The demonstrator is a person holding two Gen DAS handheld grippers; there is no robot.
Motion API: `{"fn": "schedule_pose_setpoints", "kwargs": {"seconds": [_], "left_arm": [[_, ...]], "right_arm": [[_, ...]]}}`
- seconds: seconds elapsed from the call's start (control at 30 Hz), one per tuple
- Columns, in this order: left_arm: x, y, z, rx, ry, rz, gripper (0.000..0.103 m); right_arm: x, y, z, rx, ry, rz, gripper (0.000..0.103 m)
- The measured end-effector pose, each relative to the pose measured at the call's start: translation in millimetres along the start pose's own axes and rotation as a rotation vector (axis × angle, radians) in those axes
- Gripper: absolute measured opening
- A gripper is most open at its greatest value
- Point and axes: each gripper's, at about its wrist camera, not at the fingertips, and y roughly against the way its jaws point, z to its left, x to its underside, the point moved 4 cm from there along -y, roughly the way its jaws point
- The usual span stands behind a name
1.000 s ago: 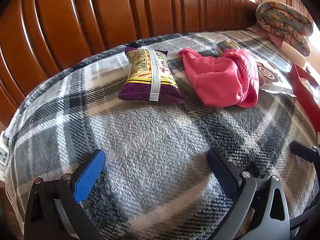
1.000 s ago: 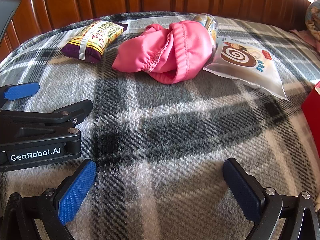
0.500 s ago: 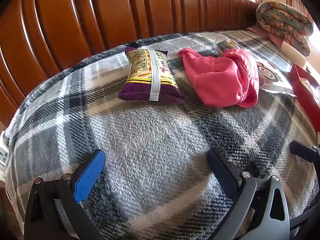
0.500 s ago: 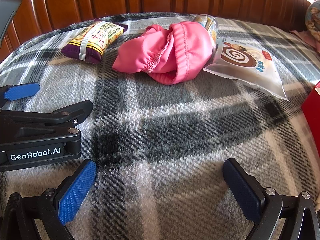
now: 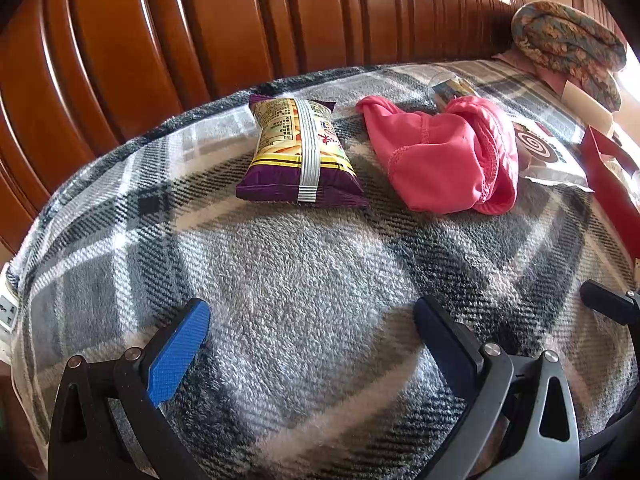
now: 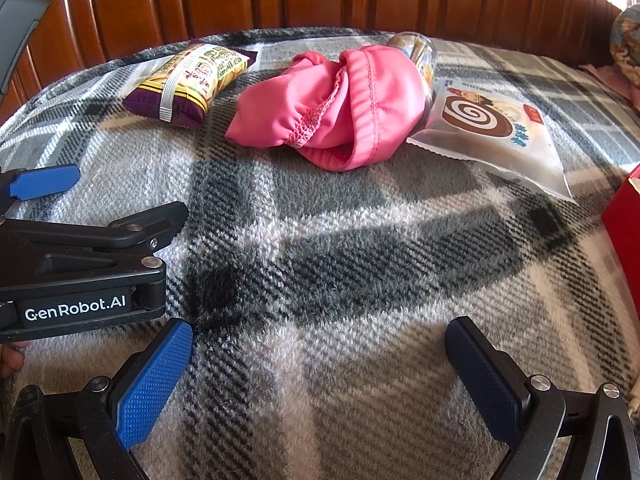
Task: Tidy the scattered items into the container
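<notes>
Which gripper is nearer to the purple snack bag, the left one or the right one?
Left. The left gripper sits open, almost straight in front of the purple snack bag; the right gripper, also open, sits farther to the bag's right.

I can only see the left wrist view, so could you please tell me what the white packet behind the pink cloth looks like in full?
Observer: In the right wrist view the white packet lies flat on the blanket, printed with a brown swirl roll; its left edge touches the pink cloth.
Operator: Thank you. Is my left gripper holding anything?
Observer: No, the left gripper shows side-on there, open and empty.
Operator: And what is that clear thing behind the cloth?
Observer: A clear jar on its side, partly covered by the cloth, with yellow contents I cannot identify.
</notes>
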Motion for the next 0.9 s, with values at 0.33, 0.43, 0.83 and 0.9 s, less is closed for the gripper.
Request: {"fn": "schedule_pose_setpoints", "kwargs": {"seconds": [0.33,0.43,0.83,0.9], "left_arm": [[-0.3,3.7,-1.3,-0.012,-0.007,0.002,0.103],[-0.5,7.9,-2.5,-0.020,-0.012,-0.003,0.103],[-15.3,98.1,25.0,-0.065,0.077,-0.174,0.103],[-28.4,98.6,30.7,-0.032,0.112,-0.189,0.103]], "right_arm": [[-3.5,-1.9,4.4,0.022,0.010,0.009,0.103],[-5.6,0.3,9.1,0.053,0.027,0.005,0.103],[1.3,22.9,0.3,-0.031,-0.041,-0.024,0.103],[4.0,26.9,-2.0,-0.036,-0.056,-0.029,0.103]]}}
